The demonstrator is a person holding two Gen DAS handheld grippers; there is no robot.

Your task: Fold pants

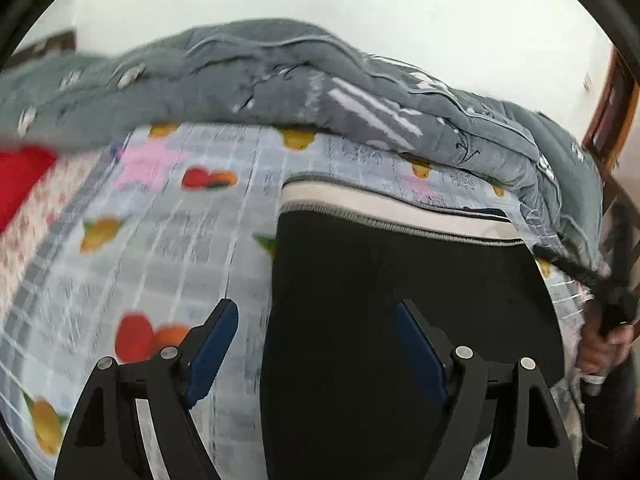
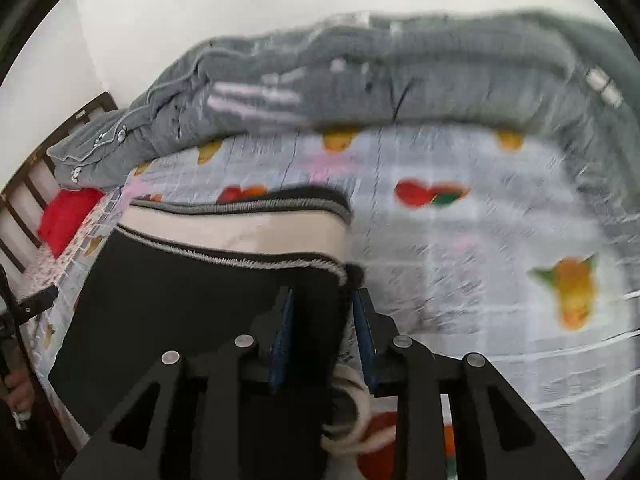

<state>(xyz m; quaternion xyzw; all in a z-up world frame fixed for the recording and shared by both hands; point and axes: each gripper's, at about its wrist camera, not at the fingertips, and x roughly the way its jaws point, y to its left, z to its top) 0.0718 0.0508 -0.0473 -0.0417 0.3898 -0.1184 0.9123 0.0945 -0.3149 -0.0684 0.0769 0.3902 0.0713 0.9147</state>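
The left gripper has its jaws wide apart, holding nothing. The right gripper jaws flank the pants edge, slightly parted. Pants lie on the bed, quilt at 12 o'clock.

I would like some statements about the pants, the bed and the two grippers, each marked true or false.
1. The pants are black with a pale waistband. True.
2. The left gripper is clamped on the pants. False: its fingers stand wide apart, gripping nothing.
3. The bed sheet has a fruit print. True.
4. The quilt at the far edge is red. False: it is grey.
5. The pants' edge lies between the right gripper's fingers. True.
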